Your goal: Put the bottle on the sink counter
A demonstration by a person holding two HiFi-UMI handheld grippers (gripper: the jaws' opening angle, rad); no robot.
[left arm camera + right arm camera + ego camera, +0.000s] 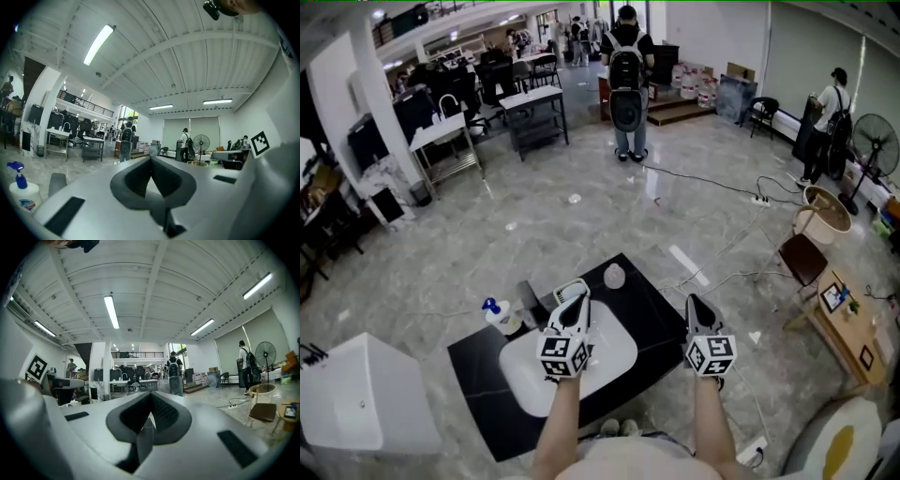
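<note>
Bottle [497, 315] upright on black counter [478, 394], beside white sink [617, 354]

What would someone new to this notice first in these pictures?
The left gripper and the right gripper, each with a marker cube, are held out shut and empty over a black counter with a white sink basin. A white spray bottle with a blue head stands at the counter's left edge. Farther off, a person with a backpack stands on the hall's grey floor.
</note>
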